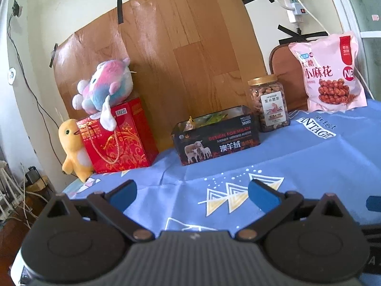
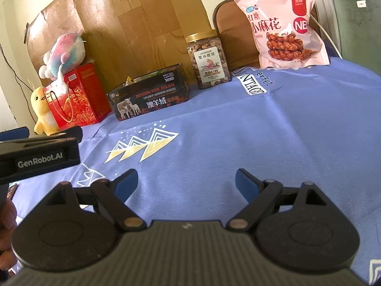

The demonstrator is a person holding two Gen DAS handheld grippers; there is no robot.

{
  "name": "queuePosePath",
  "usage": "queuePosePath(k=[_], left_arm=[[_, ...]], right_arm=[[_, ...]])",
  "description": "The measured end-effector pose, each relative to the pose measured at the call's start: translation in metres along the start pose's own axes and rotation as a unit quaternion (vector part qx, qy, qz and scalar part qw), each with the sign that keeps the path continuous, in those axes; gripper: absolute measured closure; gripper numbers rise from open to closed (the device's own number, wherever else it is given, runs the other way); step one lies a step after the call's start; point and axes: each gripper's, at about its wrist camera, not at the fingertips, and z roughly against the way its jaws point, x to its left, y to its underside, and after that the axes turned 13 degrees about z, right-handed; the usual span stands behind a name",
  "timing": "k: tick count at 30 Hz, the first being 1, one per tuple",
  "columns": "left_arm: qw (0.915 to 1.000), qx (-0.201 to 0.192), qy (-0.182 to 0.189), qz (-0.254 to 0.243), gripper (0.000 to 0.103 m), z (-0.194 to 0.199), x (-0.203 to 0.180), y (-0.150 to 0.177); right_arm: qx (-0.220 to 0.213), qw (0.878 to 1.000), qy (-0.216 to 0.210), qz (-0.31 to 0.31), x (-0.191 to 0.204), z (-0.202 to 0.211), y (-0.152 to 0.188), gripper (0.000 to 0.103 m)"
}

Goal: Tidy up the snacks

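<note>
A black open-top box (image 1: pixel 215 138) with sheep pictures stands at the back of the blue tablecloth and holds small wrapped snacks (image 1: pixel 209 118); it also shows in the right wrist view (image 2: pixel 148 100). A clear jar of nuts (image 1: pixel 269 103) with a gold lid stands right of it (image 2: pixel 209 59). A pink snack bag (image 1: pixel 331 74) leans against a chair back (image 2: pixel 283 26). My left gripper (image 1: pixel 191 194) is open and empty above the cloth. My right gripper (image 2: pixel 187 181) is open and empty, nearer the front.
A red gift box (image 1: pixel 119 140) stands at the back left with a pastel plush (image 1: pixel 104 88) on top and a yellow duck plush (image 1: pixel 73 147) beside it. A wood-pattern board (image 1: pixel 166 47) is taped to the wall. The left gripper's body (image 2: pixel 38 155) shows at the left.
</note>
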Motion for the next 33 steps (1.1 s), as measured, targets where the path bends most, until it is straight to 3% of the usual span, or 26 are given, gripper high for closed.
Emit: queuePosePath(k=[10, 33], left_arm=[[0.9988, 0.027, 0.017, 0.037, 0.0, -0.004, 0.009, -0.002], [0.9945, 0.091, 0.023, 0.046, 0.0, -0.016, 0.013, 0.004]], right_arm=[[0.001, 1.0, -0.001, 0.001, 0.002, -0.001, 0.0, 0.012], [0.006, 1.0, -0.018, -0.004, 0.005, -0.002, 0.003, 0.012]])
